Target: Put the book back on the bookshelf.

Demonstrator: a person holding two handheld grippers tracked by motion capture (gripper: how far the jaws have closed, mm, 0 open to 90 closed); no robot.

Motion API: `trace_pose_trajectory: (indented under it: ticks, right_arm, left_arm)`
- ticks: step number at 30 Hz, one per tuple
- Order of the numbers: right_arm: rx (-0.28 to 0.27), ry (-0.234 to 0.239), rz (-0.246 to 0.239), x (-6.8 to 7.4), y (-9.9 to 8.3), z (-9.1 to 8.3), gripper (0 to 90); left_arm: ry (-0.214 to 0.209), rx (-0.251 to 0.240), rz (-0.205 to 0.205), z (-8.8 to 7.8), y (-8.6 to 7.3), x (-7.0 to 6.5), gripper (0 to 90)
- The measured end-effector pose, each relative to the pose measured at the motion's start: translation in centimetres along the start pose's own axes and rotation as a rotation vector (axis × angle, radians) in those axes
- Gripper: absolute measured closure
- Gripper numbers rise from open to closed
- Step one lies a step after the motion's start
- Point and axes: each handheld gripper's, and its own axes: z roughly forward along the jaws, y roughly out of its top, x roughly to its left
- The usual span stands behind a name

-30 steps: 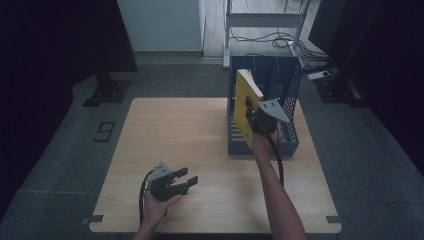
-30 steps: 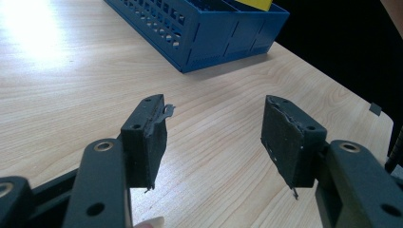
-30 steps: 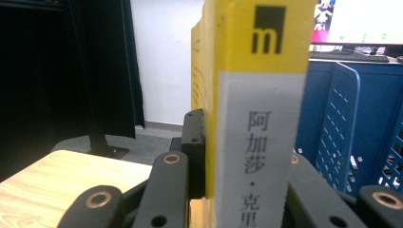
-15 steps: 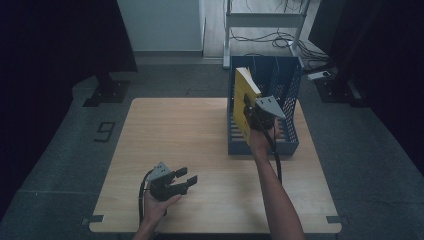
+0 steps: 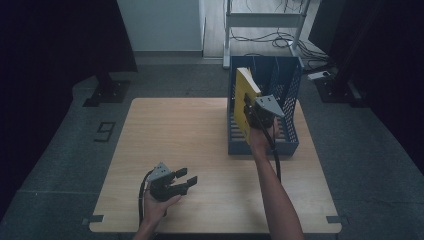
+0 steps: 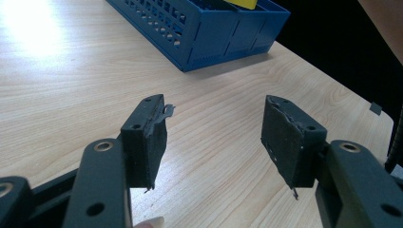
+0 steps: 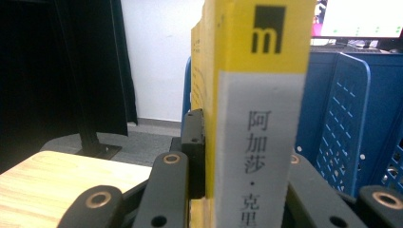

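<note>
Reading "m" on yellow book (image 7: 259,71) spine

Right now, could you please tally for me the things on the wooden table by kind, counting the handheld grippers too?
Yellow book with a grey-white spine label: 1
Blue perforated plastic file rack: 1
Black two-jaw handheld grippers: 2, the left gripper open with nothing between its jaws, the right gripper shut on the book
Total: 4

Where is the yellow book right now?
The yellow book stands tilted in the blue rack at the table's far right, clamped by the right gripper.
</note>
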Motion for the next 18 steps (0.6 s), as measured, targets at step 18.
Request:
trace_pose_trajectory:
  ticks: [18]
  right_arm:
    - [0.016, -0.021, -0.018, 0.3, -0.2, 2.0, 74.6]
  left_arm:
    - [0.016, 0.002, -0.012, -0.5, -0.4, 0.2, 41.2]
